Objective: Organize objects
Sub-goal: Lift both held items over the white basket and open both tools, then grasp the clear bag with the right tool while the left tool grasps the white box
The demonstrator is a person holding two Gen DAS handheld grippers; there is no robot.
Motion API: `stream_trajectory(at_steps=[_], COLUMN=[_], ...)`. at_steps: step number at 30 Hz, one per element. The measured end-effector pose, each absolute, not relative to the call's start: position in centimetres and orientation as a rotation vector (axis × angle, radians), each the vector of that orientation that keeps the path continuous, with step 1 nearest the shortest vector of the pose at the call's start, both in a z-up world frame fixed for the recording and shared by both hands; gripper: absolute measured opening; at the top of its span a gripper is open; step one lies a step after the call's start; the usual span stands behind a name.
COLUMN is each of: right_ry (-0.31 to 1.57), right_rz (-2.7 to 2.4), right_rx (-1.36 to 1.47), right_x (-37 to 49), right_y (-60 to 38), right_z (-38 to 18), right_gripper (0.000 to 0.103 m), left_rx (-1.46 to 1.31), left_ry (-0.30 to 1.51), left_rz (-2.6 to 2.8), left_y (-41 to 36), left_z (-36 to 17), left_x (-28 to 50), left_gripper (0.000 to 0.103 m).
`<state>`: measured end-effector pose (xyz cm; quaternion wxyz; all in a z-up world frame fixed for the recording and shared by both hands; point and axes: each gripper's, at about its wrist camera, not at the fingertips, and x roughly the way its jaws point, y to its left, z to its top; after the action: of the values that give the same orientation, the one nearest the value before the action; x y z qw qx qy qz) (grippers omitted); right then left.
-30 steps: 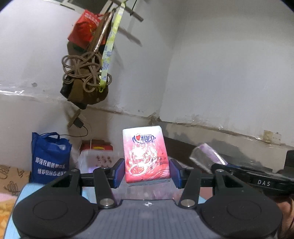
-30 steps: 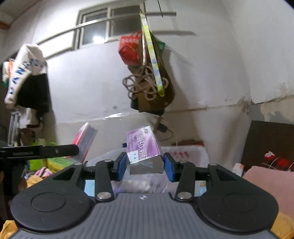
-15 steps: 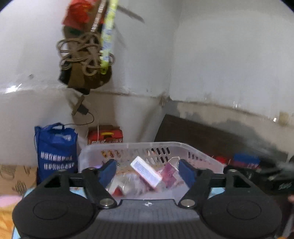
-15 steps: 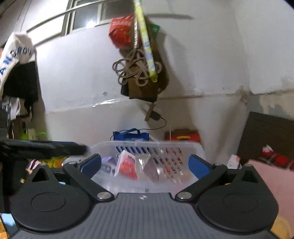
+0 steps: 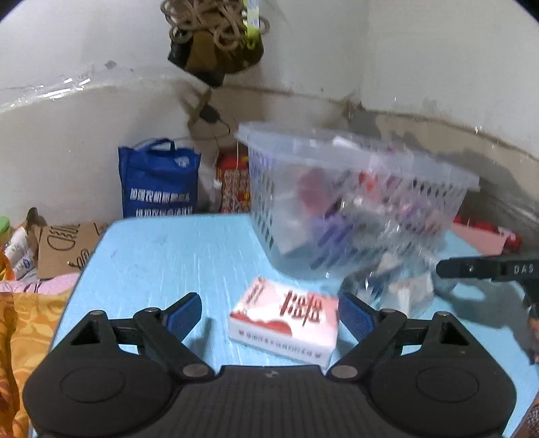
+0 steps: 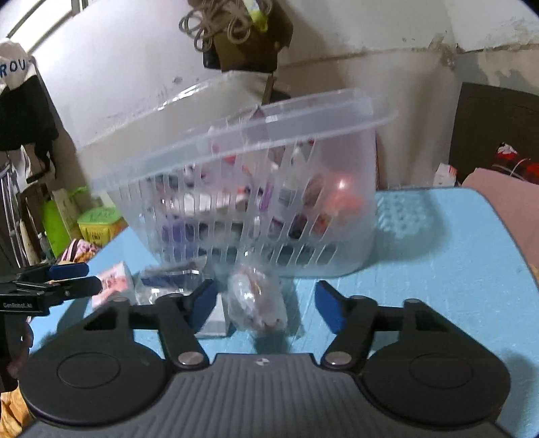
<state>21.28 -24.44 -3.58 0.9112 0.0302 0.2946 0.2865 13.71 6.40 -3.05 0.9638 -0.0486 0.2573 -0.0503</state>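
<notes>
blue table, basket and loose packets

left gripper [image 5: 269, 311]: jaws spread wide, holding nothing. between its blue pads [image 5: 183, 313] lies a pink-and-white tissue pack [image 5: 284, 316], flat on the light blue table [image 5: 168, 256], closer to the right-hand pad.

right gripper [image 6: 264, 303]: jaws spread, holding nothing. a clear crinkled plastic packet [image 6: 257, 301] with pale contents lies on the table between the fingers; whether it touches either one cannot be told.

clear slotted plastic basket [image 5: 353, 198]: at 12 to 1 o'clock of the tissue pack, near it, on the table. holds a jumble of small packets in red, purple and white, blurred. in the right wrist view it appears tilted.

other loose items: a small grey-white box [image 6: 214, 320] just at 9 o'clock of the plastic packet, and a dark flat packet [image 6: 168, 279] at 10 o'clock of it.

surroundings: blue tote bag [image 5: 158, 178] at 11 o'clock beyond the table edge; red box [image 5: 234, 185] beside it; bundle of coiled cord [image 5: 209, 20] hanging on the wall at 12 o'clock.
</notes>
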Motion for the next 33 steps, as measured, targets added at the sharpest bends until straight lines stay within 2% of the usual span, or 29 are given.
stream_trajectory(at_steps=[4,8,12,15,16,18,19,21,23,33], right_ry=[0.603,0.628,0.622,0.617,0.614,0.599,0.583,0.561,0.538,0.478], right_rz=[0.587,0.585,0.582,0.577,0.577,0.572,0.566,0.556,0.542,0.531], right_rx=[0.063,0.039,0.014,0.028,0.035,0.043,0.04,0.025,-0.003,-0.022], right_x=[21.0,21.7,21.5,21.6,21.6,21.4,21.1,20.8,20.3,19.4], right_y=[-25.1,-24.4,-24.0,-24.2,-24.3,-24.4,-24.5,-24.3,-23.9,-23.6], right_z=[-3.5,-3.7,-3.7,-3.6,-3.6,-3.5,-3.4,-3.2,-3.0,-2.7], right_gripper=[0.059,0.045,0.045,0.045,0.045,0.045,0.045,0.045,0.045,0.045], left_rx=[-0.117,-0.082,0.097,0.127,0.109,0.074,0.062,0.058,0.061,0.03], left_ry=[0.55,0.58,0.618,0.608,0.612,0.606,0.602,0.59,0.579,0.483], left_rz=[-0.128,-0.184,-0.19,-0.191,-0.201,-0.208,-0.21,-0.202,-0.197,-0.164], left_y=[6.7,6.0,3.2,2.7,3.0,3.6,3.8,3.9,3.9,4.5], left_z=[-3.4,-3.7,-3.8,-3.8,-3.8,-3.8,-3.8,-3.8,-3.8,-3.4], left_x=[14.1,14.4,14.7,14.6,14.6,14.4,14.3,14.1,13.8,12.5], left_gripper=[0.091,0.091,0.091,0.09,0.088,0.068,0.064,0.046,0.036,0.032])
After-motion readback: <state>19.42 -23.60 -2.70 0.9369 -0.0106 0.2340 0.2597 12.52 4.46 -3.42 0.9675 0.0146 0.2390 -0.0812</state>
